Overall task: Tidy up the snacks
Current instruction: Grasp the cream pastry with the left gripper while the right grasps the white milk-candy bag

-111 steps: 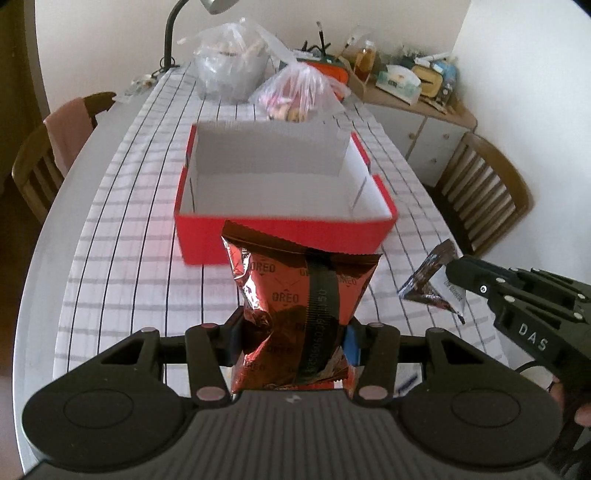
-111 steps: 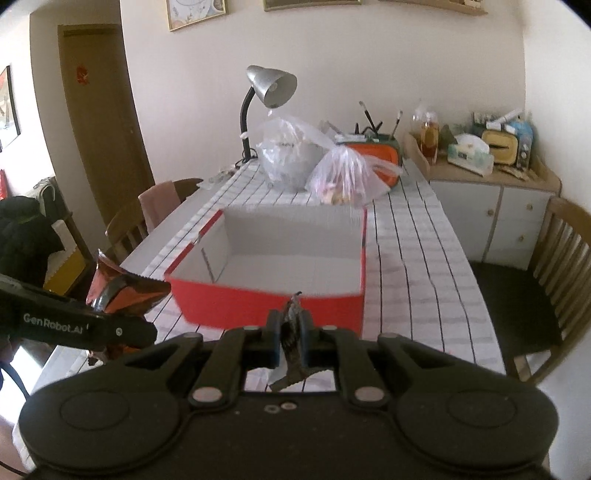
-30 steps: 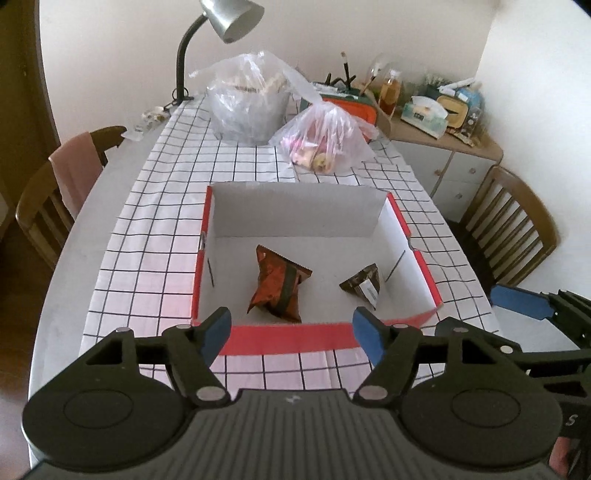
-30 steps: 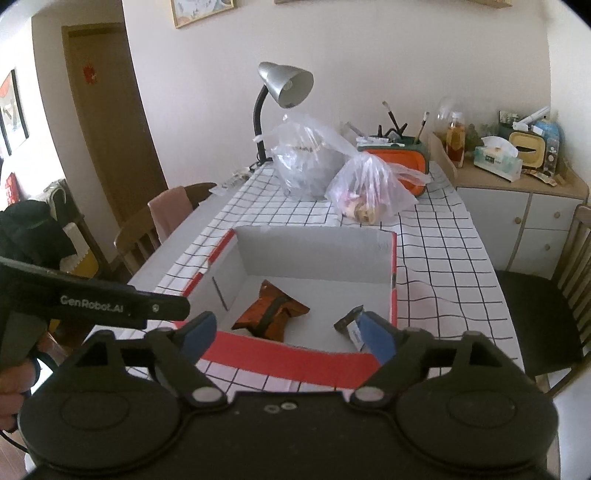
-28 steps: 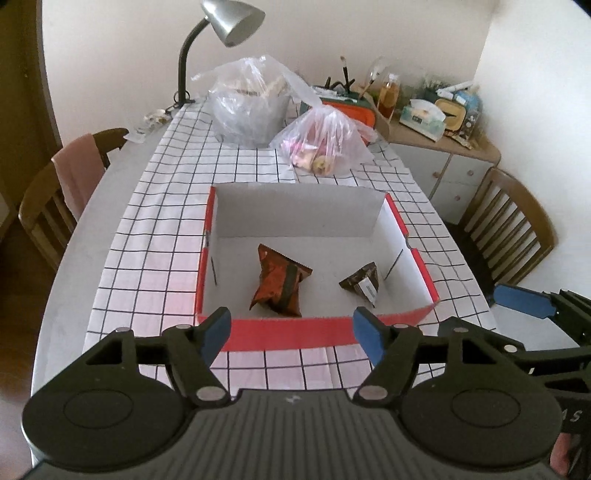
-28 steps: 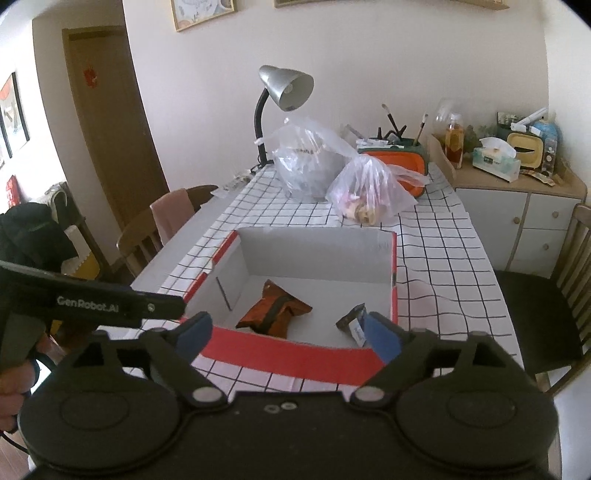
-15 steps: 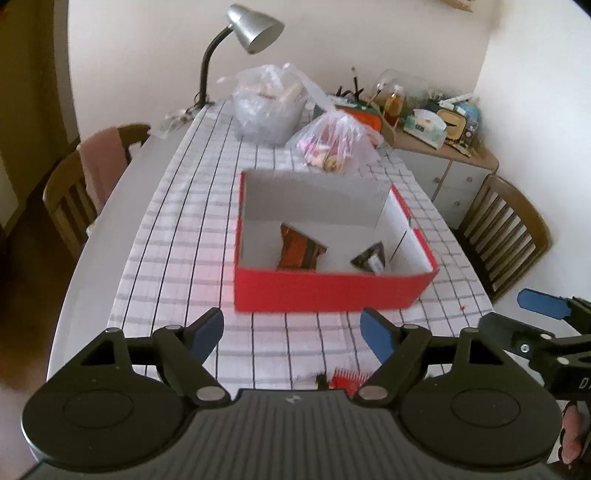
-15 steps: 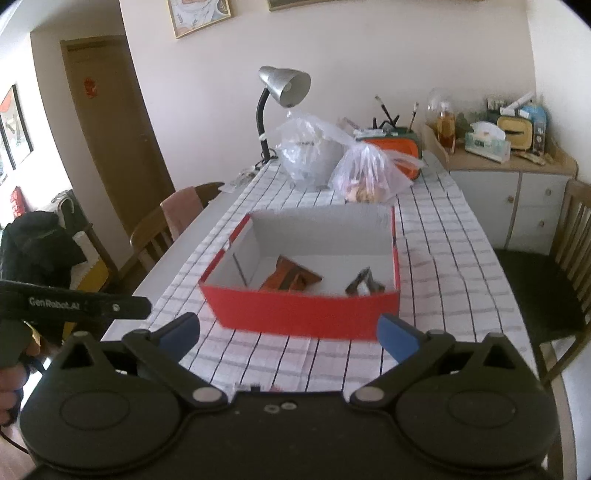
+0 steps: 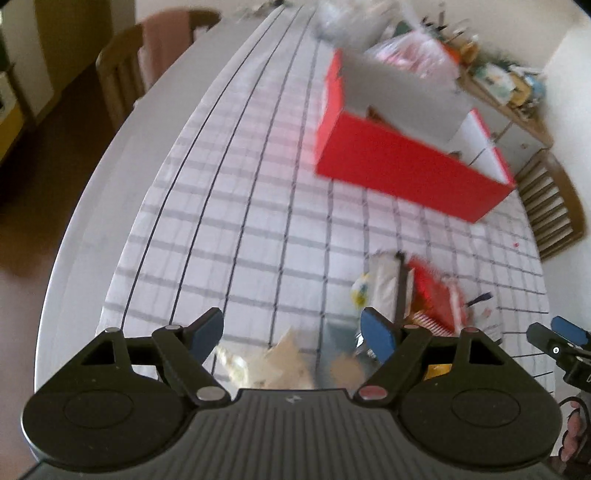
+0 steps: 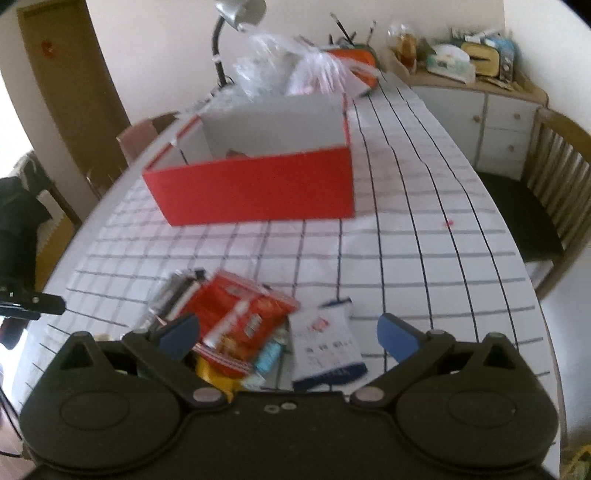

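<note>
The red box [image 9: 406,162] stands on the checked tablecloth, also in the right wrist view [image 10: 255,184]; a snack tip shows over its rim. My left gripper [image 9: 293,332] is open and empty, low over pale snack packets [image 9: 280,360] at the near table edge. My right gripper [image 10: 288,330] is open and empty above a pile: a red snack packet [image 10: 236,314], a white and blue packet [image 10: 327,339], a silver packet [image 10: 173,295] and a yellow one [image 10: 212,374]. The red packet also shows in the left wrist view [image 9: 436,295]. Both views are blurred.
Clear plastic bags [image 10: 295,74] and a desk lamp [image 10: 236,22] stand behind the box. Wooden chairs sit at the right [image 10: 554,184] and far left [image 9: 125,70]. A sideboard [image 10: 476,99] with clutter is at the back right.
Both grippers have pulled back from the box and tipped down toward the near table edge. The pile of loose snack packets has come into view under them. Both stay open.
</note>
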### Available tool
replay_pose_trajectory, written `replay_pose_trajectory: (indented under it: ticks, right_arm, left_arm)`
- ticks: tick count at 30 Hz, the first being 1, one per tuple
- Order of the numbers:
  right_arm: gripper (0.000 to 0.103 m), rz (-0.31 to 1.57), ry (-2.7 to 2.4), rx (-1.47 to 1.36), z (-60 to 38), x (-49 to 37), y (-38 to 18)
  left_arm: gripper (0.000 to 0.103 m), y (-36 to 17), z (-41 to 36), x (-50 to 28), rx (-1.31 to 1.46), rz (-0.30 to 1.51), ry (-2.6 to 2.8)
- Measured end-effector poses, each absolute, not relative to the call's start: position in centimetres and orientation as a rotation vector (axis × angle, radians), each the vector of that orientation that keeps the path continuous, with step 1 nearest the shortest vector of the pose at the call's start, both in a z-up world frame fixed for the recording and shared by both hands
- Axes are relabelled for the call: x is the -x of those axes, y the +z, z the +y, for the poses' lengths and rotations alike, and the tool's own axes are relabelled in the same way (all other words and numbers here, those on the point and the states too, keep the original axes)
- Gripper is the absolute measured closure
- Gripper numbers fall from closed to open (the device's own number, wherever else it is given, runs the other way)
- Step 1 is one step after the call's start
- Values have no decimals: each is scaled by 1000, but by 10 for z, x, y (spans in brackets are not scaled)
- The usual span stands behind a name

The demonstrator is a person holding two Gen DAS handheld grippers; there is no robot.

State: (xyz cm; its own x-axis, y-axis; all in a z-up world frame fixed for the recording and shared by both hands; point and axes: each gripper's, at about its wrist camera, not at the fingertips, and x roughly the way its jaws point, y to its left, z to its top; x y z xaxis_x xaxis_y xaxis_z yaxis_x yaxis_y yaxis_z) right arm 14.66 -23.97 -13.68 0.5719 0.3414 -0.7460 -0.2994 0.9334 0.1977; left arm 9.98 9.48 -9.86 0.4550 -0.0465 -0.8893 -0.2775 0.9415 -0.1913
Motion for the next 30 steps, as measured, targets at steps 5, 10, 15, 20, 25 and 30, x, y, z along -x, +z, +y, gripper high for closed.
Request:
replay_pose_trajectory:
  ticks: [5, 10, 15, 20, 25, 30]
  right_arm:
    - [0, 916, 345, -16, -240, -152, -158]
    - [1, 954, 305, 19, -242, -165, -180]
    - [5, 987, 305, 62, -238, -173, -195]
    - [11, 995, 304, 121, -233, -174, -203]
    - [17, 992, 305, 171, -228, -173, -208]
    - [23, 976, 313, 183, -223, -171, -208]
  left_arm:
    - [22, -124, 100, -98, 362, 1168, 170]
    - [22, -144, 99, -100, 373, 1222, 187]
    - [22, -161, 99, -106, 394, 1268, 209]
    - [22, -175, 99, -107, 424, 1307, 221]
    - [22, -182, 100, -108, 441, 1322, 232]
    - [22, -181, 100, -108, 436, 1321, 234]
